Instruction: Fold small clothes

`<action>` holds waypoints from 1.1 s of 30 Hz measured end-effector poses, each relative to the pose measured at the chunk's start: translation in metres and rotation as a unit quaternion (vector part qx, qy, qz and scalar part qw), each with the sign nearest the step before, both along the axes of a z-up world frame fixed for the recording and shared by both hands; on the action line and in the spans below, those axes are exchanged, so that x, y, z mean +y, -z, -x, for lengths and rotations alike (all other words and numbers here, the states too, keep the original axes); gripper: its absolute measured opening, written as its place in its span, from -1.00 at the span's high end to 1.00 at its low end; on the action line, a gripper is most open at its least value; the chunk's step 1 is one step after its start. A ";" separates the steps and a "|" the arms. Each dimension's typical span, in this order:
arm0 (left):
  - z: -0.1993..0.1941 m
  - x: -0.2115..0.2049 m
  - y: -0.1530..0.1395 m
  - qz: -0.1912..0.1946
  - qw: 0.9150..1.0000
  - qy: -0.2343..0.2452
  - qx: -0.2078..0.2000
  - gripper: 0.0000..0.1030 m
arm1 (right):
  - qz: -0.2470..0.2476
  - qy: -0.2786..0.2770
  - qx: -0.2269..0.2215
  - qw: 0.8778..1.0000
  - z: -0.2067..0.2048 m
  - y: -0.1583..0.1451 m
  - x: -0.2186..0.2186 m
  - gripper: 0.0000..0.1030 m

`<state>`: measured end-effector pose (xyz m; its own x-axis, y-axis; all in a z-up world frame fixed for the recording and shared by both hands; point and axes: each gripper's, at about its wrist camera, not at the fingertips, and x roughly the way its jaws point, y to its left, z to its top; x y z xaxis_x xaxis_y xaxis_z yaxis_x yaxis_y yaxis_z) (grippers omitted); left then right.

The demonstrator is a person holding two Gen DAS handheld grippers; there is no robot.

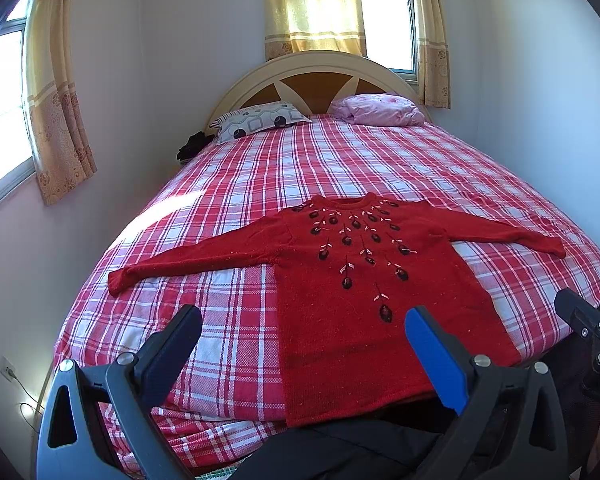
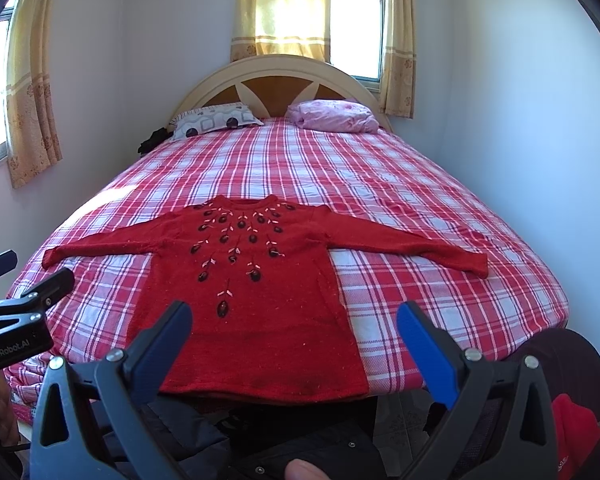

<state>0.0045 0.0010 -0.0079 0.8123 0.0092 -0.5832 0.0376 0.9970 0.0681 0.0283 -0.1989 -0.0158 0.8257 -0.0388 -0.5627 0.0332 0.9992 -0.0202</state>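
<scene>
Sweater (image 1: 364,280) lies flat on the bed (image 1: 228,184), sleeves spread, hem at the near edge. My left gripper (image 1: 304,344) and right gripper (image 2: 294,336) hover spread apart, empty. If I pinch the sheet too, the fold may drag crooked.

Both wrist views face the headboard (image 1: 318,76) from the bed's foot

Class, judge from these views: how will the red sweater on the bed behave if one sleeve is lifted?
The red sweater is knitted and lies limp, so a lifted sleeve would probably droop. It likely drags on the plaid sheet rather than sliding freely.
</scene>
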 end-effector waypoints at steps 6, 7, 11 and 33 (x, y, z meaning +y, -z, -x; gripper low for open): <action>-0.001 0.000 0.001 0.000 1.000 0.000 -0.001 -0.98 | 0.000 0.000 0.001 1.000 0.000 0.000 0.000 -1.00; -0.001 0.000 0.001 0.000 1.000 0.001 -0.001 -0.98 | 0.001 0.001 0.001 1.000 0.000 0.000 0.001 -1.00; -0.002 -0.001 0.003 -0.001 1.000 0.000 0.001 -0.98 | 0.000 0.000 0.002 1.000 0.000 0.002 -0.001 -1.00; -0.062 -0.002 0.062 -0.014 0.999 -0.001 0.042 -0.98 | -0.100 -0.043 0.040 0.993 -0.046 0.052 -0.032 -1.00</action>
<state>0.0663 -0.0012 -0.0696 0.7599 0.0292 -0.6493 0.0415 0.9948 0.0933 0.0747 -0.2310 -0.0676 0.7736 0.1492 -0.6158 -0.0458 0.9825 0.1805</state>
